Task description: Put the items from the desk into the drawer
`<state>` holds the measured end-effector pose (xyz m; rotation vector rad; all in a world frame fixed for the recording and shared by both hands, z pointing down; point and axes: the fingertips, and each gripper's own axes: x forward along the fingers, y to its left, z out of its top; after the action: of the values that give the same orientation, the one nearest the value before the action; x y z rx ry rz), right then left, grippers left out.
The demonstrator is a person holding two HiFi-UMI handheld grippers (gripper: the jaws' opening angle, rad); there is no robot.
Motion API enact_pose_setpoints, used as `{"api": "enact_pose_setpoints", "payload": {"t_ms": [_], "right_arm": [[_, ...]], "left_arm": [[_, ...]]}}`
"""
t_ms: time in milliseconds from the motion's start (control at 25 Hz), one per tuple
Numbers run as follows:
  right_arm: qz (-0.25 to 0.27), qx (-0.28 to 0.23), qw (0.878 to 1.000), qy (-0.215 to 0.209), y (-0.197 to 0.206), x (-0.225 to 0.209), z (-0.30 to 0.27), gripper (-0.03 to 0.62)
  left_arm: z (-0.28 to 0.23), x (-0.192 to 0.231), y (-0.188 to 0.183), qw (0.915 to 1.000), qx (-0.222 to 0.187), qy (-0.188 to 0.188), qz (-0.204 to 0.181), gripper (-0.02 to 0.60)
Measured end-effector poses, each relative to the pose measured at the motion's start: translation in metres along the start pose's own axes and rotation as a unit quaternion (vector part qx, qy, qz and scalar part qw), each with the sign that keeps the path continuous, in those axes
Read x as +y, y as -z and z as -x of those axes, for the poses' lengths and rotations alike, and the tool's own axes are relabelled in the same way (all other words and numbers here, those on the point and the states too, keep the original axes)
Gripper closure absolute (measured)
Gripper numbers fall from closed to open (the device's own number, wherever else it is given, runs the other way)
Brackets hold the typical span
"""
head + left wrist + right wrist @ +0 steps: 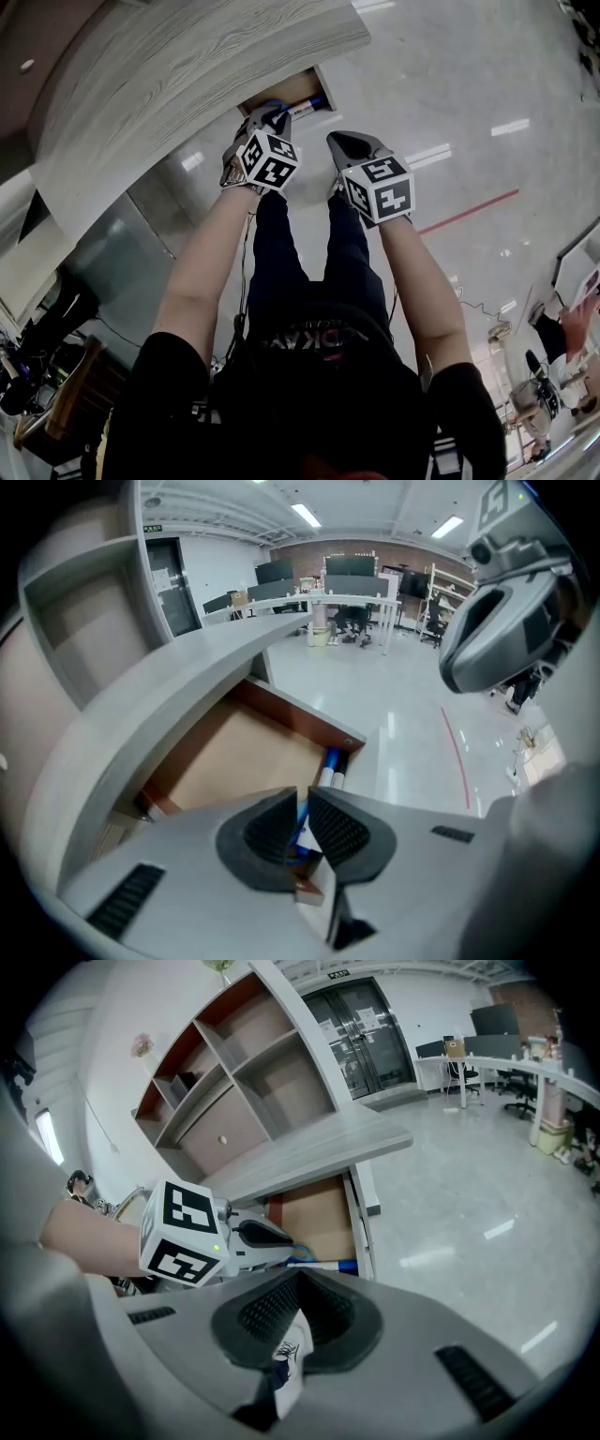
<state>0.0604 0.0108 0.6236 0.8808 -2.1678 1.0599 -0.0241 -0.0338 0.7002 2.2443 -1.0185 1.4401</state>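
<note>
The wooden drawer (281, 91) stands open under the grey desk top (187, 56). Markers with blue ends (330, 766) lie along its right wall. My left gripper (302, 813) hangs over the drawer's front, shut on a blue and white item (299, 834) whose shape I cannot make out. The right gripper view shows it from the side, at the drawer's mouth (258, 1234). My right gripper (298, 1321) is just right of it and outside the drawer, shut on a small white card with dark print (289, 1354). In the head view both grippers (267, 117) (349, 142) point at the drawer.
A wall shelf unit (234, 1082) rises behind the desk. Glossy floor with a red line (469, 211) spreads to the right of the drawer. Office desks with monitors and chairs (347, 583) stand far off. The person's legs (309, 253) are below the grippers.
</note>
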Motion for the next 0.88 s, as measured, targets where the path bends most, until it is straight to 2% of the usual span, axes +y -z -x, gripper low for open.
{"api": "enact_pose_setpoints", "payload": {"t_ms": [80, 280, 520, 600, 720, 880], "right_arm": [[0.003, -0.001, 1.0, 0.0, -0.002, 0.002, 0.0, 0.583], [0.018, -0.006, 1.0, 0.003, -0.011, 0.012, 0.009, 0.583], [0.05, -0.029, 0.998, 0.007, -0.028, 0.007, 0.026, 0.583], [0.053, -0.042, 0.998, 0.004, -0.055, -0.008, 0.025, 0.583], [0.046, -0.068, 0.997, -0.003, -0.124, -0.029, 0.02, 0.583], [0.064, -0.112, 0.992, -0.012, -0.188, -0.018, 0.037, 0.583]], "left_arm": [[0.009, 0.001, -0.001, 0.9996, -0.01, 0.002, 0.025, 0.569], [0.048, 0.001, -0.009, 0.9935, -0.047, 0.022, 0.102, 0.569], [0.089, -0.015, -0.027, 0.9871, -0.094, 0.03, 0.126, 0.571], [0.083, -0.008, -0.049, 0.9865, -0.105, 0.046, 0.117, 0.57], [0.075, 0.031, -0.1, 0.9866, -0.121, 0.066, 0.087, 0.569], [0.101, 0.071, -0.149, 0.98, -0.164, 0.073, 0.087, 0.569]]}}
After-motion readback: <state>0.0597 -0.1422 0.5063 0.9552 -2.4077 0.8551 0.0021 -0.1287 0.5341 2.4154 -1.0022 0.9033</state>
